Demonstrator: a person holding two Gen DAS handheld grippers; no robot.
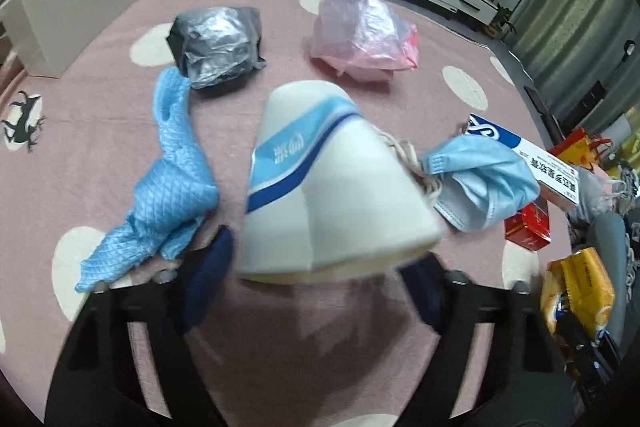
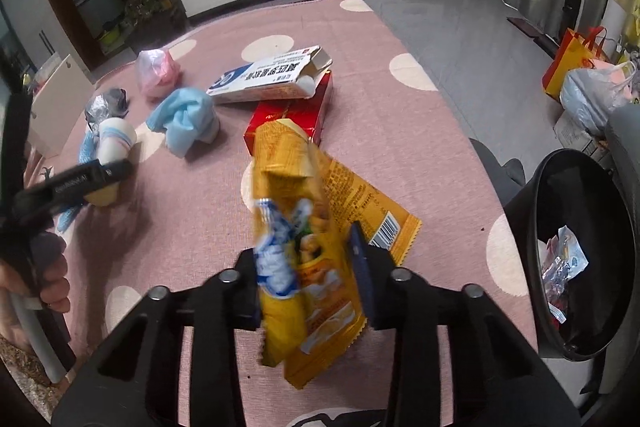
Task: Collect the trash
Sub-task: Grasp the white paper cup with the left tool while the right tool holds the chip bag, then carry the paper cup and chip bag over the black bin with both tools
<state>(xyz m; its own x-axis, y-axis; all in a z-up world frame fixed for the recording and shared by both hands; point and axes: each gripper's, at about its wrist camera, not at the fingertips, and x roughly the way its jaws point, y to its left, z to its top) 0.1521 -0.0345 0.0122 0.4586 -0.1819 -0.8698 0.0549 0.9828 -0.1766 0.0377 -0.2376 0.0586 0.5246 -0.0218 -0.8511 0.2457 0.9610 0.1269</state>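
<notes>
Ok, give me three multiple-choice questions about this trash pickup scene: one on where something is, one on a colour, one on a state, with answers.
1. Where does the white medicine box lie?
A. Partly on the red box
B. In the black bin
C. Under the pink bag

2. What colour is the snack wrapper in the right gripper?
A. Green
B. Yellow
C. Purple

3. What is the left gripper doing?
A. Hanging empty
B. Gripping a paper cup
C. Holding a glove

Answers: 1 A, its end overlaps the red box. 2 B, yellow foil with a barcode. 3 B, the cup's rim sits between its fingers.
</notes>
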